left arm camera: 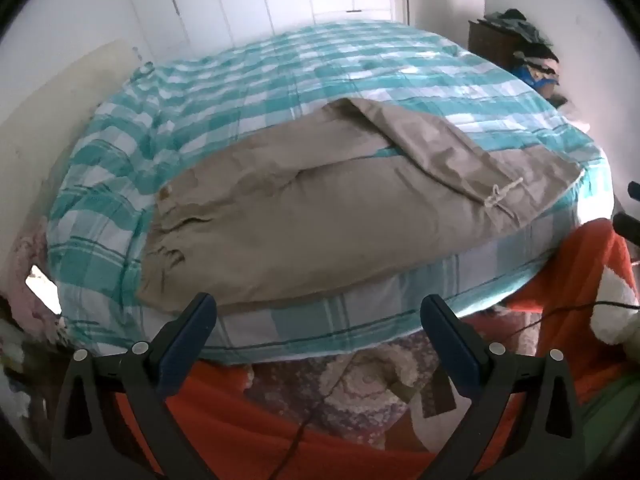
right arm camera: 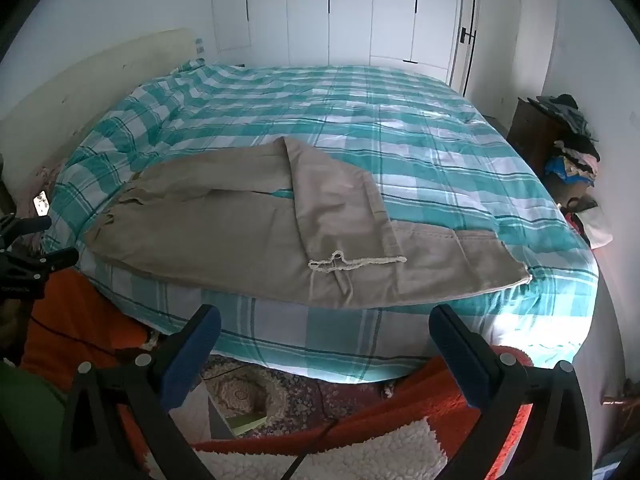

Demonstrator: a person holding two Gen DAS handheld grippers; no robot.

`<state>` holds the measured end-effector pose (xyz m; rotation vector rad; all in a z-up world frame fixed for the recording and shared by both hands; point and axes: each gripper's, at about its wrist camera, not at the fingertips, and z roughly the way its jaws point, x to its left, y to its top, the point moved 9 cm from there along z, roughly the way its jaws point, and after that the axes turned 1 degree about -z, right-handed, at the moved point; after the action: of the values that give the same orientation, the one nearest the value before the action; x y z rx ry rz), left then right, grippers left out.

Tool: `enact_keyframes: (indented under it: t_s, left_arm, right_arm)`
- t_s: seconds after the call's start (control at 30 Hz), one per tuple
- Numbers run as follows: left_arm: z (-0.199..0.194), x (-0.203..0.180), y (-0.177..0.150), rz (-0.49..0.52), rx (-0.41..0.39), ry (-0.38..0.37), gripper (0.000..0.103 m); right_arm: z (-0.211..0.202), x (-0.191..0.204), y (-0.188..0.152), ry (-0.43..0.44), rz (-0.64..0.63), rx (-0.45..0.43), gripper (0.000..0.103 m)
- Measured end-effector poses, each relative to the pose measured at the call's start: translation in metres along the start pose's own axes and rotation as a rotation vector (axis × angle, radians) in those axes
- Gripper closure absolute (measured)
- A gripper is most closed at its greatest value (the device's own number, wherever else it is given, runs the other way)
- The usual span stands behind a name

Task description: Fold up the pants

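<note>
Hovering off the near edge of the bed w/ teal-and-white checked cover, both tools hang empty. Left gripper jaws spread wide, right gripper jaws spread too. Beige cotton pants lie across the cover's near side, one leg folded back over the other, frayed hem on top. White wardrobe doors behind; orange fleecy rug below; dark clothes pile at right.

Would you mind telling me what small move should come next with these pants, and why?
Probably bring the open right gripper forward to the frayed hem of the crossed leg: the pants lie crooked on the bed, and both grippers are empty.
</note>
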<state>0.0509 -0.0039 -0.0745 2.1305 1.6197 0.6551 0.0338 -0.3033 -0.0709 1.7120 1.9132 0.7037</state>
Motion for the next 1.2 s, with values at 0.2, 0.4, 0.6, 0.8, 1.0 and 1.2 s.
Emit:
enact_keyframes:
  t_s: [0.2, 0.4, 0.6, 0.8, 1.0, 1.2]
  left_arm:
    - [0.007, 0.011, 0.000, -0.027, 0.025, -0.036, 0.001]
    - [0.005, 0.001, -0.004, -0.002, 0.009, -0.022, 0.001]
    - [0.005, -0.006, -0.005, 0.021, 0.004, -0.014, 0.001]
    - [0.008, -0.005, -0.007, 0.007, 0.023, -0.037, 0.001]
    - [0.008, -0.005, -0.007, 0.013, 0.012, -0.016, 0.001]
    - [0.008, 0.001, -0.006, 0.012, 0.008, 0.008, 0.001]
  right_arm:
    - [0.000, -0.002, 0.003, 0.005, -0.003, 0.004, 0.000]
    - [0.006, 0.010, -0.003, 0.018, -0.007, -0.001, 0.000]
    - [0.002, 0.010, -0.002, 0.030, -0.003, -0.005, 0.000]
    - [0.005, 0.005, -0.005, 0.036, 0.031, 0.012, 0.000]
    - [0.006, 0.005, -0.005, 0.039, 0.025, 0.017, 0.000]
    - [0.007, 0.005, -0.005, 0.043, 0.023, 0.019, 0.000]
